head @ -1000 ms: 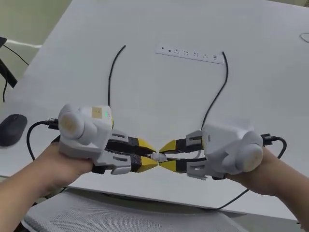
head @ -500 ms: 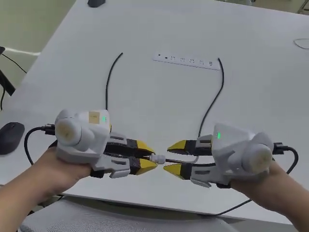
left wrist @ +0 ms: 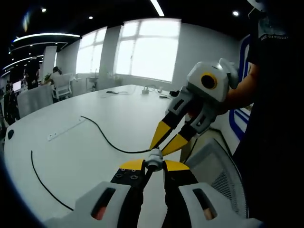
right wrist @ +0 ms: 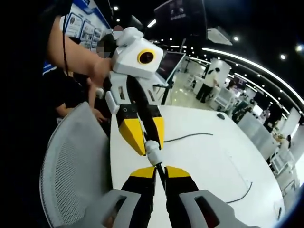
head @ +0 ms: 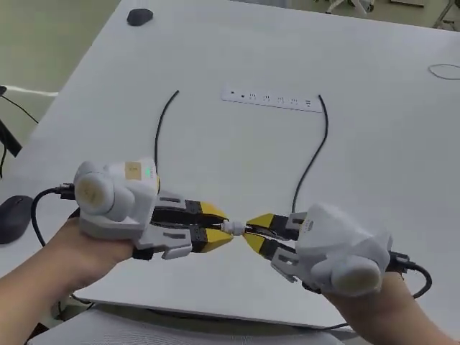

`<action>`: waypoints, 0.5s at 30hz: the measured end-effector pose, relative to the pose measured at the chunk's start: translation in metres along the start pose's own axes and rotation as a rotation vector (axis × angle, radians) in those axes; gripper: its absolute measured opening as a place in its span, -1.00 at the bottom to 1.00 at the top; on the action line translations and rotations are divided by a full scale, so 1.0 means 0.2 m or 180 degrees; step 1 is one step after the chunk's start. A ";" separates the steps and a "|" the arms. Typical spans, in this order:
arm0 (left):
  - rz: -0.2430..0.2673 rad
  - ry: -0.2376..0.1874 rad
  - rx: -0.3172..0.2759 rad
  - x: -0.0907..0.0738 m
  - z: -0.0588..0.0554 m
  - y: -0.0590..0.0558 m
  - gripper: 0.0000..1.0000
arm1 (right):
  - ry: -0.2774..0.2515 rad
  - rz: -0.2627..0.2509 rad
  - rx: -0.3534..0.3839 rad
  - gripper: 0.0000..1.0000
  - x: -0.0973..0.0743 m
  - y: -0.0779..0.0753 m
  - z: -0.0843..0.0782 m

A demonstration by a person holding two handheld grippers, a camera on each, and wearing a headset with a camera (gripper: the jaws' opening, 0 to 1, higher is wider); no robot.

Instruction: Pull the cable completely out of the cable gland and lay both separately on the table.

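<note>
— Gap check: half a second ago we had the right gripper (head: pixel 253 228) drawn off the left gripper (head: pixel 223 231), with bare cable showing between them. Now the yellow tips nearly meet again.
— So we log a re-grip, not an extraction?
— Yes, in our judgement. The left jaws pinch the gland (head: pixel 231 228), which is small, white, rounded and looks like plastic. The right jaws pinch the cable (head: pixel 312 162) just beside it. The cable is thin, black and limp, and trails over the smooth white worktop (head: pixel 215 144). We hold both in the air near its front edge; nothing is laid down yet.
</note>
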State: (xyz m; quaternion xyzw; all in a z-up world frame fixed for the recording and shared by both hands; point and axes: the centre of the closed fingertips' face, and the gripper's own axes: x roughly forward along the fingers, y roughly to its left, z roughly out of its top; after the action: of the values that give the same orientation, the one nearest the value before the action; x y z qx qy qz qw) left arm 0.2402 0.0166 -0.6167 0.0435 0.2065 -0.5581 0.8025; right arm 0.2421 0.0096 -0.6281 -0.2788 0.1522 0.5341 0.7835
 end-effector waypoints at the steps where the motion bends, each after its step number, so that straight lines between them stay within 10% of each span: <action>1: 0.0006 0.0003 0.0013 0.00 0.00 0.00 -0.70 | -0.0003 -0.0017 -0.0049 -0.96 0.00 0.00 0.00; 15: 0.0013 0.0027 0.0089 0.03 -0.01 0.02 -0.70 | 0.0051 -0.0075 -0.0149 -1.00 0.01 -0.02 -0.03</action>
State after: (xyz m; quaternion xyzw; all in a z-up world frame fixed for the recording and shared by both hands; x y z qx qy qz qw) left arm 0.2443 0.0124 -0.6216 0.0575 0.2020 -0.5591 0.8021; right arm 0.2459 0.0063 -0.6328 -0.3030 0.1426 0.5260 0.7818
